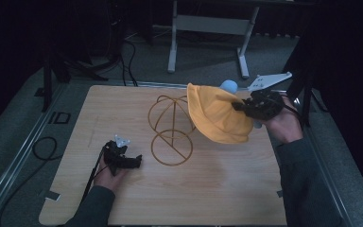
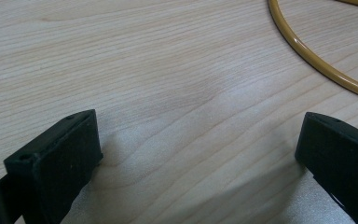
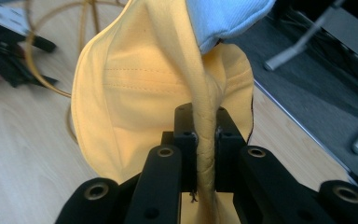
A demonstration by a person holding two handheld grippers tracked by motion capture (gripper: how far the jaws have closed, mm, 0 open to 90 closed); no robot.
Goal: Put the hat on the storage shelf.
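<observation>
now | yellow hat [image 3: 135,93] pinched in right gripper [image 3: 205,135] | above table [image 1: 217,189]

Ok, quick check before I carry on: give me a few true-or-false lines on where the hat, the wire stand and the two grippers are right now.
1. The right gripper is shut on the yellow hat. True.
2. The hat already sits on the wire stand. False: it is held up beside the stand, to its right in the high view.
3. The left gripper holds the stand's ring. False: its jaws are open over bare table.
4. The stand is upright on the table. True.
</observation>
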